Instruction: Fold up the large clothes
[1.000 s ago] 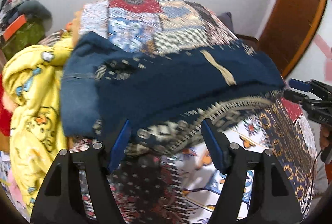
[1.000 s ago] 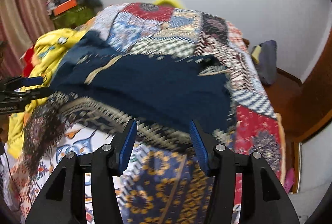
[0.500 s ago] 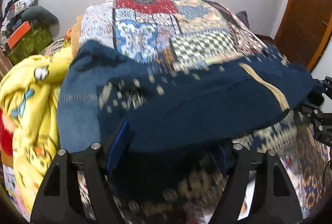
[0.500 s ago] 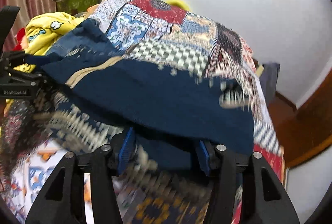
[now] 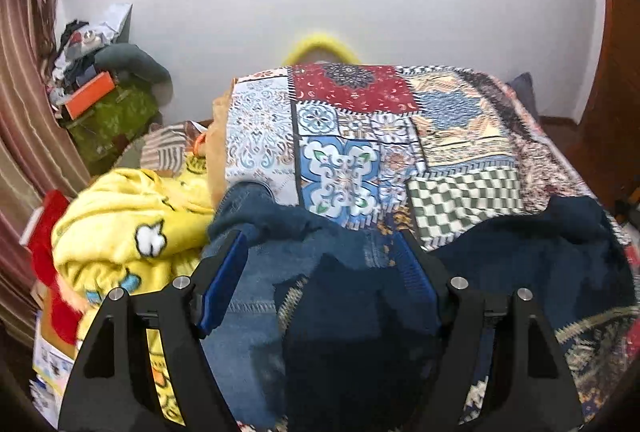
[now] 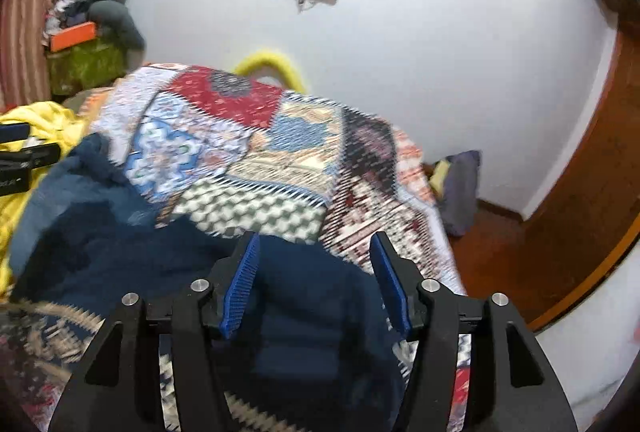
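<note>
My left gripper (image 5: 322,264) stands spread, the dark blue patterned cloth (image 5: 360,312) loose between its pads; my right gripper (image 6: 316,272), jaws just widening, straddles it too.

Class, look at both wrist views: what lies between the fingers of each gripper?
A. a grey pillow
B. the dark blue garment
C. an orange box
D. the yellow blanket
B: the dark blue garment fills the gap between the fingers in both views, spread over the patchwork bedspread.
</note>
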### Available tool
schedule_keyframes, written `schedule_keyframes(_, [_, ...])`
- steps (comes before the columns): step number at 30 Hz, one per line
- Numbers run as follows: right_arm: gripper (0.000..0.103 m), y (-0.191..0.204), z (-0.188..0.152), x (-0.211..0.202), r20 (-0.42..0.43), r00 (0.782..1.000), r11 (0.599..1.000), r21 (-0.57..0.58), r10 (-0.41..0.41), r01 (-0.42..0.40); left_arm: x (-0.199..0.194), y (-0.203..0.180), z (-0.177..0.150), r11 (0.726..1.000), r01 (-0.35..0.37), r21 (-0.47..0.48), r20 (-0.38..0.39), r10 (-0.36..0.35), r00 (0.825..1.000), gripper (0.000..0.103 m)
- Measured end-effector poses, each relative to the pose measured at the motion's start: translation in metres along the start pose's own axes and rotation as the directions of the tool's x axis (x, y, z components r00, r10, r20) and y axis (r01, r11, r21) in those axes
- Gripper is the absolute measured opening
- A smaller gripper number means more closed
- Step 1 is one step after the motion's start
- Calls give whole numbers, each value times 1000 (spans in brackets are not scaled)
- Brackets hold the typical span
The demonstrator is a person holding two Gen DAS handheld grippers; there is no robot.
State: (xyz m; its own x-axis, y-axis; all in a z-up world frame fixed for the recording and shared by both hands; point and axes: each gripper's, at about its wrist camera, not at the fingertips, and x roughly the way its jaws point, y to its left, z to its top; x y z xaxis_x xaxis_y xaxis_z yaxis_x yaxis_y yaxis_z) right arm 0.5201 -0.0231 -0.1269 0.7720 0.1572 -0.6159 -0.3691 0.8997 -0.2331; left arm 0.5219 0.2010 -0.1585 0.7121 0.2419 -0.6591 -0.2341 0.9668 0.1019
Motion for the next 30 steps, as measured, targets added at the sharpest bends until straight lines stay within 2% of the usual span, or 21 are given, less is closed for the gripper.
schedule_keyframes(3, [56, 13, -15, -2, -53, 993, 994, -30, 108, -109, -5, -8, -22, 995, 98, -3, -46, -98, 994, 74])
schedule_keyframes(7, [56, 34, -40, 5, -121, 975, 977, -82, 186, -197, 0, -31, -54, 983, 184, 24, -122, -179, 976, 74])
schedule_keyframes(10, [56, 43, -60, 19, -177, 968, 973, -121, 175, -198, 8, -50, -83, 976, 213, 53, -177, -201, 963, 74])
schedule_keyframes(12, [58, 36, -71, 24, -181, 969, 976, -113, 165, -187, 10, -52, -99, 979, 198, 51, -177, -187, 966, 75])
schedule_keyframes(14, [70, 18, -75, 25, -176, 970, 981, -60, 171, -183, 9, -45, -109, 978, 206, 16, -159, -201, 967, 76])
schedule_keyframes(16, [72, -4, -79, 27, -189, 968, 986, 7, 163, -164, 7, -31, -116, 976, 213, -44, -142, -217, 966, 81])
schedule_keyframes(18, [73, -25, -87, 26, -205, 963, 984, 65, 174, -164, 5, -20, -123, 974, 213, -79, -137, -222, 965, 82])
schedule_keyframes(21, [73, -51, -99, 23, -226, 958, 980, 135, 177, -149, 0, 0, -139, 980, 171, -102, -139, -184, 973, 82])
schedule_keyframes(22, [73, -60, -104, 18, -229, 956, 976, 158, 186, -152, -2, 9, -147, 986, 134, -100, -148, -148, 978, 82])
schedule_keyframes(25, [73, -78, -118, 5, -256, 957, 978, 189, 134, -87, -8, 31, -167, 994, 52, -101, -183, -70, 981, 82])
schedule_keyframes(28, [73, -91, -130, -2, -292, 950, 978, 203, 109, -49, -17, 54, -182, 990, -22, -137, -208, -8, 978, 82])
schedule_keyframes(30, [73, -96, -135, -12, -297, 950, 978, 205, 101, -40, -30, 71, -189, 980, -35, -195, -205, -6, 979, 81])
